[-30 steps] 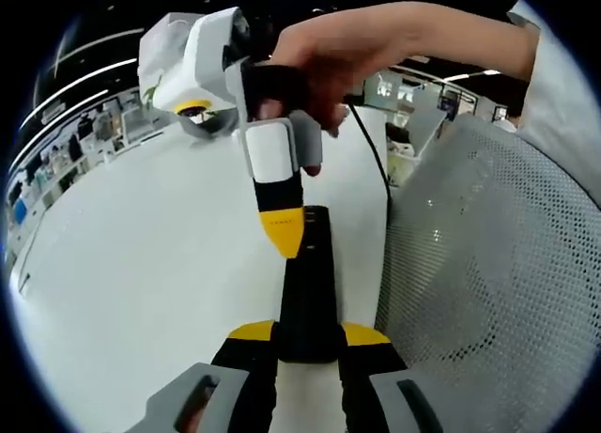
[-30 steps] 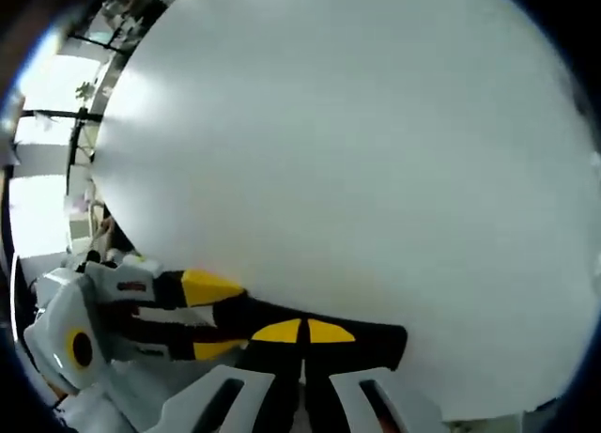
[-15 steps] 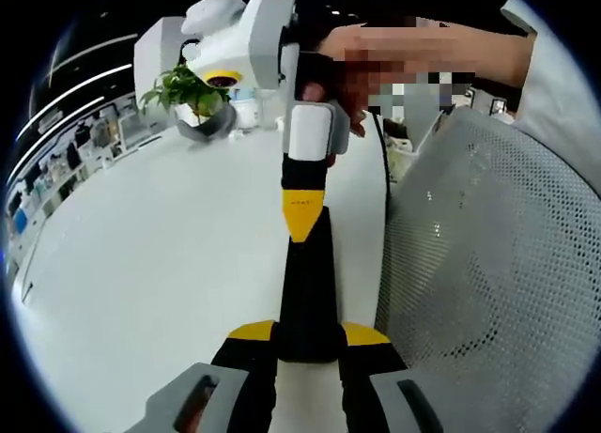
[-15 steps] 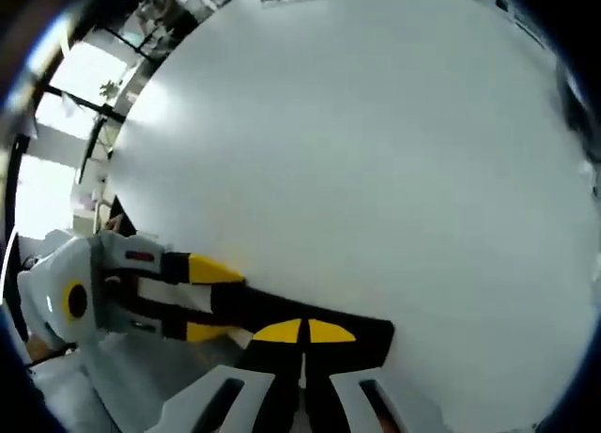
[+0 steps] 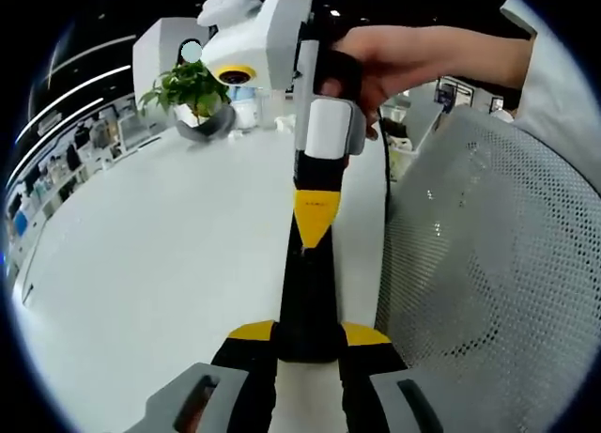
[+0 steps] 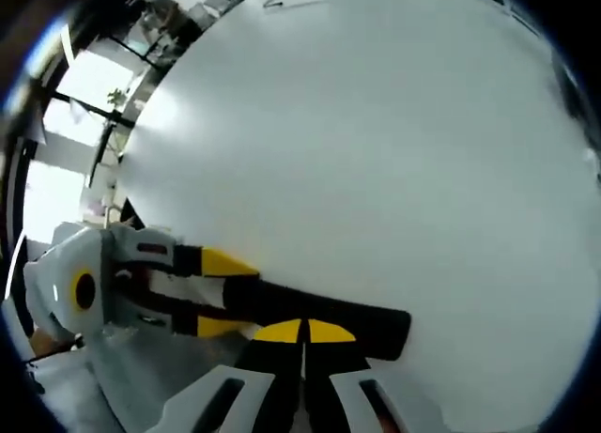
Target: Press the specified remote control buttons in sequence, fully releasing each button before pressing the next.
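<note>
Left gripper view: left gripper (image 5: 308, 334) clamped on black remote (image 5: 307, 292) over white table (image 5: 141, 264); right gripper (image 5: 315, 228), jaws together and empty, tip on remote. Risk: off-centre push hits the neighbouring button or twists the remote in the clamp.

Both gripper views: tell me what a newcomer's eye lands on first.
In the left gripper view, the right gripper comes down from the top in a person's hand, its shut yellow tip meeting the long black remote control clamped in the left gripper. Beside it to the right stands a grey mesh chair back; a potted plant sits far back on the white table.
</note>
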{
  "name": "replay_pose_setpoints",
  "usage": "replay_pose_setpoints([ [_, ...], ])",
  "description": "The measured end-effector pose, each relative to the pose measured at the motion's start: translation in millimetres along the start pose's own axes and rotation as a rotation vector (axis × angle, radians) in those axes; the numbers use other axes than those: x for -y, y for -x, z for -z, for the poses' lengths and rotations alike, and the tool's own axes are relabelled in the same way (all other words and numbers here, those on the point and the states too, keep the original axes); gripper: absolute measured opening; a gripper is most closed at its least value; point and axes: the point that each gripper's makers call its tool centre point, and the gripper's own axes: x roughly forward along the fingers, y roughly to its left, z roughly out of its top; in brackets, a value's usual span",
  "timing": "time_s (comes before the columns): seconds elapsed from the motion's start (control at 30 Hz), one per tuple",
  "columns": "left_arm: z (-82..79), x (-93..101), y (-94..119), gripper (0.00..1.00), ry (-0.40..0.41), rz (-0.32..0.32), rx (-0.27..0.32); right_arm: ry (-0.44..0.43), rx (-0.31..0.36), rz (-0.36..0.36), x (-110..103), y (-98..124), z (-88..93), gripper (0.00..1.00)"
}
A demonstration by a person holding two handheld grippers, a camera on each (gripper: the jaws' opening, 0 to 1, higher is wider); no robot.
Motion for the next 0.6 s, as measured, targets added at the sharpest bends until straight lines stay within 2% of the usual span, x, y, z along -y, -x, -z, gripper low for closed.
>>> replay_pose_setpoints([
  [0.13, -0.2, 0.4, 0.1, 0.24, 0.0, 0.0, 0.0, -0.01, 0.004, -0.008, -2.3, -0.9, 0.0, 0.0],
  [0.4, 0.2, -0.1, -0.5, 0.24, 0.001, 0.0, 0.001, 0.031, -0.012, 0.034, -1.5, -2.8, 0.2, 0.0],
  [0.6, 0.3, 0.1, -0.8, 0.24, 0.003, -0.001, 0.004, -0.004, -0.028, 0.027, 1.3, -3.2, -0.7, 0.0],
])
